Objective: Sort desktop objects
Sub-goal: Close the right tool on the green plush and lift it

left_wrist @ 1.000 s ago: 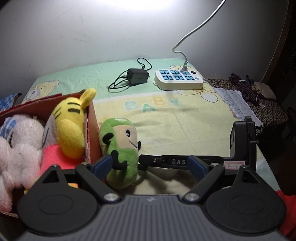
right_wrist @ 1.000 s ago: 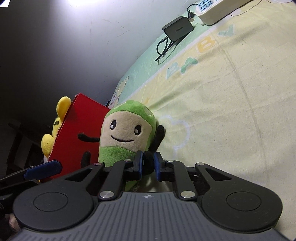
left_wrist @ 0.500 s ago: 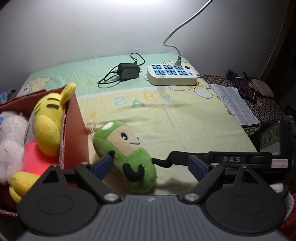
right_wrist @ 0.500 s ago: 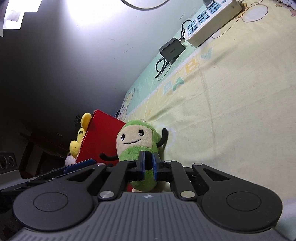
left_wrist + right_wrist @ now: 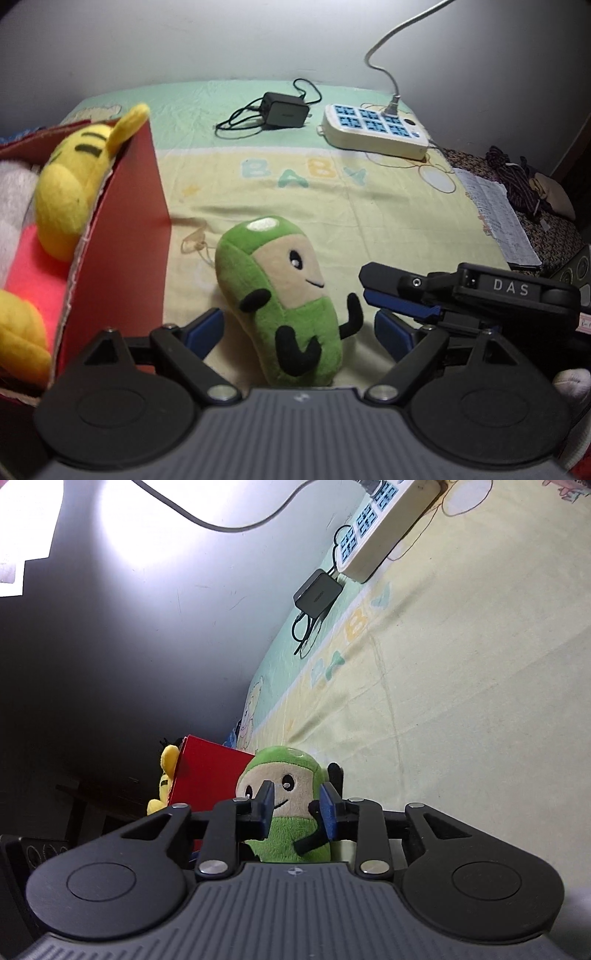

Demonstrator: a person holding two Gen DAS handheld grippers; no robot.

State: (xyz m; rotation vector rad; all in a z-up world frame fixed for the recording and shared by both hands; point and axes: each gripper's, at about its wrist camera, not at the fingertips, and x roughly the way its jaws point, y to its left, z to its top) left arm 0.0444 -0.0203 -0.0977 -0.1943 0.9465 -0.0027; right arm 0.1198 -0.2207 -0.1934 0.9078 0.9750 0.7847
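A: Where is the toy that needs sorting?

B: The green plush doll with a beige face and black limbs lies on the yellow-and-green baby-print cloth, just beside the red cardboard box, outside it. A yellow striped plush sits in the box, leaning over its rim.

A: And the grippers?

B: The left gripper has its blue-padded fingers spread wide, one on either side of the doll's lower body, apparently not pressing it. The right gripper comes in low from the other side, fingers parted around the doll's face and one black arm; I cannot tell whether a pad touches the arm, but nothing is pinched.

A: So which step is this?

B: I judge it the grasp of the doll, with the drop into the box not yet done.

A: What does the next move call for?

B: Probably closing the left fingers on the soft body, lifting clear of the box wall, and releasing over the other toys. The plush will squash, so a deep, centred hold seems wise.
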